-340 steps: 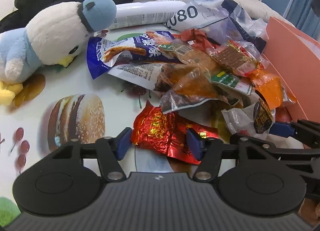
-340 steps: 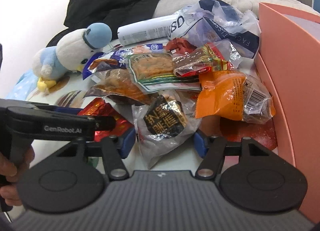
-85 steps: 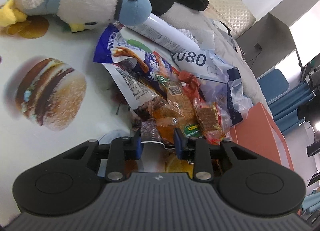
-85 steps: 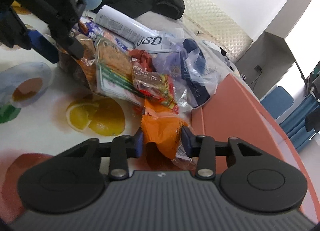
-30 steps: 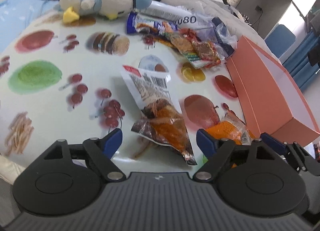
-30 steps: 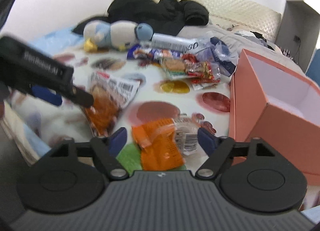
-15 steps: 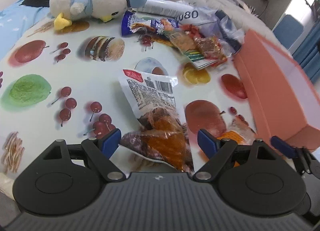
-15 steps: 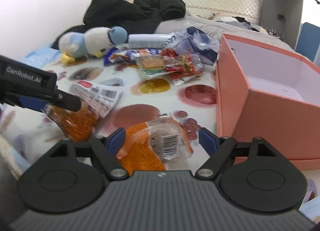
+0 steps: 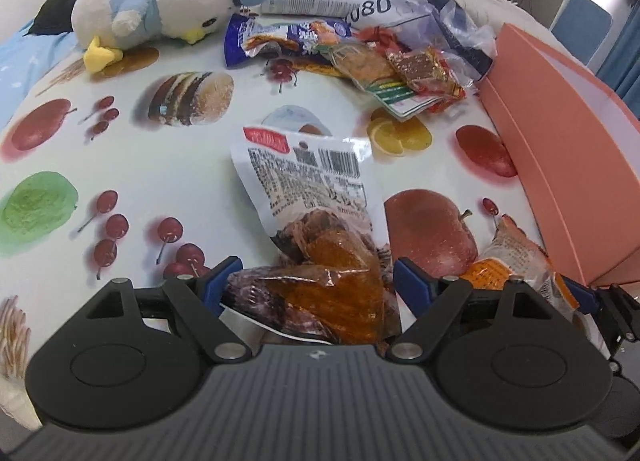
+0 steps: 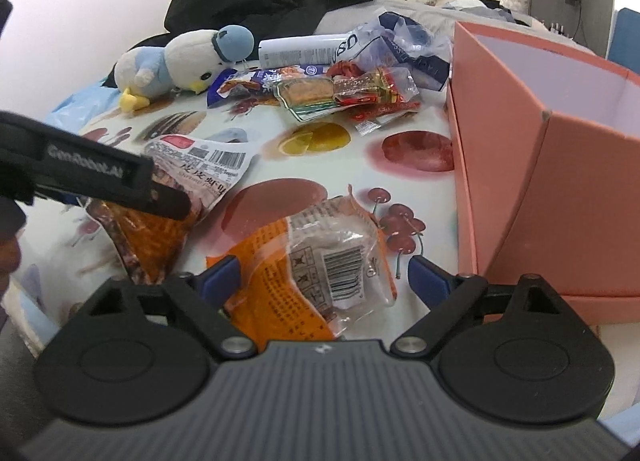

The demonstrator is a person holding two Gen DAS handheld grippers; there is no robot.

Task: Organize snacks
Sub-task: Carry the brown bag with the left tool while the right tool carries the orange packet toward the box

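Two snack packets lie apart from the main pile (image 10: 344, 97) on a fruit-print desk (image 9: 168, 177), one framed by each hand-held tool. The left tool (image 9: 310, 285) straddles a clear packet of brown snacks (image 9: 316, 245), its jaws easing inward though the pads do not appear to press it yet. The right tool (image 10: 324, 275) stands spread around an orange packet (image 10: 308, 265), left pad at its edge, right pad clear. A salmon-pink open box (image 10: 560, 165), apparently empty, stands just beside the orange packet. Both packets look set out for pickup; the next move likely calls for pinching each firmly and lifting it over the box wall.
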